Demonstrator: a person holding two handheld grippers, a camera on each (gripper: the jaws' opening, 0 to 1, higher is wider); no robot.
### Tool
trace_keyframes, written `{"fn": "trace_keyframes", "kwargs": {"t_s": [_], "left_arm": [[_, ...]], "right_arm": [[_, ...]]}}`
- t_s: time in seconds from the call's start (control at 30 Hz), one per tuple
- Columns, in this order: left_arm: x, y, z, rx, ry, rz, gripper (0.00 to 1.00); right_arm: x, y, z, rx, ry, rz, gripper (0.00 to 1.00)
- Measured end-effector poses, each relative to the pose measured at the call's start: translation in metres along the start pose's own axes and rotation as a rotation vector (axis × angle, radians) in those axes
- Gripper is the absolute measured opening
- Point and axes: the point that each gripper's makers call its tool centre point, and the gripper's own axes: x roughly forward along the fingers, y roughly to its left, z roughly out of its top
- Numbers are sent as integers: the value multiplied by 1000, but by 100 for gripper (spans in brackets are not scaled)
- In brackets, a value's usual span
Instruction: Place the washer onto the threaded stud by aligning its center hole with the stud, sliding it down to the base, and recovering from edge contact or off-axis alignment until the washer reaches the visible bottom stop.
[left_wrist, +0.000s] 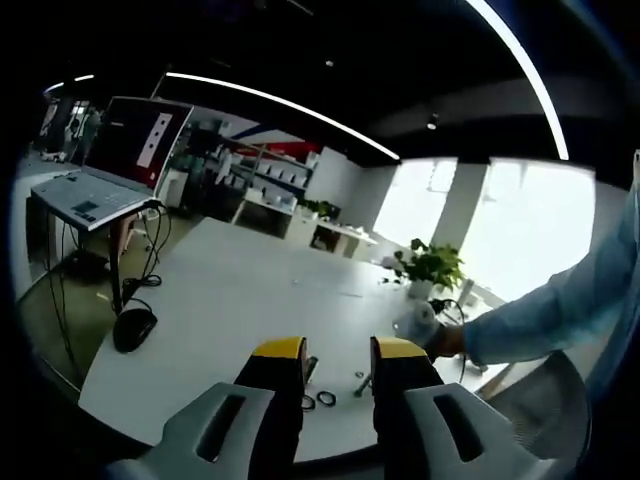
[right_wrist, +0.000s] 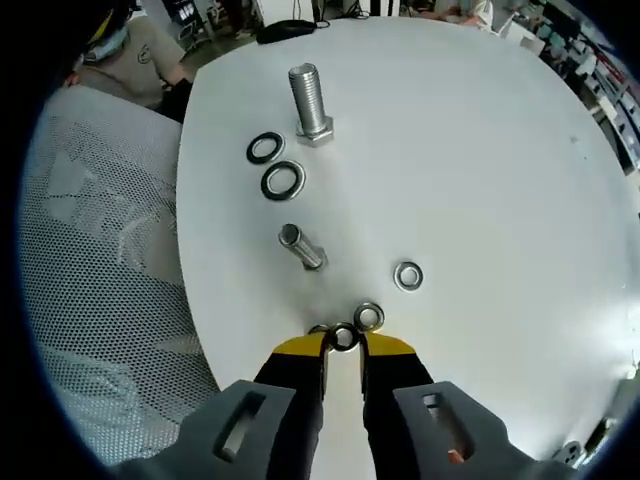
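In the right gripper view a small steel washer (right_wrist: 343, 337) sits between the yellow tips of my right gripper (right_wrist: 343, 345), which is shut on it just above the white table (right_wrist: 480, 150). A short threaded stud (right_wrist: 300, 247) stands ahead of the tips. A larger bolt (right_wrist: 309, 100) stands head-down farther off. Another steel washer (right_wrist: 369, 316) lies right by the tips and a third (right_wrist: 408, 276) to the right. My left gripper (left_wrist: 340, 352) hangs open over the table's near edge, with a black washer (left_wrist: 326, 399) and a stud (left_wrist: 362, 381) below it.
Two dark washers (right_wrist: 265, 148) (right_wrist: 283, 181) lie beside the large bolt. A mesh chair (right_wrist: 100, 280) stands off the table's left edge. A laptop (left_wrist: 110, 165) on a stand, a mouse (left_wrist: 133, 328), a potted plant (left_wrist: 432, 268) and a person's sleeve (left_wrist: 550, 310) are in the left gripper view.
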Motion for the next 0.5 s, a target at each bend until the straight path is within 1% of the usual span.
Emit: {"fn": "trace_keyframes", "kwargs": {"t_s": [0.27, 0.5], "left_arm": [[0, 0, 0, 0, 0, 1, 24], [0, -1, 0, 0, 0, 1, 24]], "right_arm": [[-3, 0, -4, 3, -5, -6, 14], [-11, -2, -3, 15, -29, -17, 14]]}}
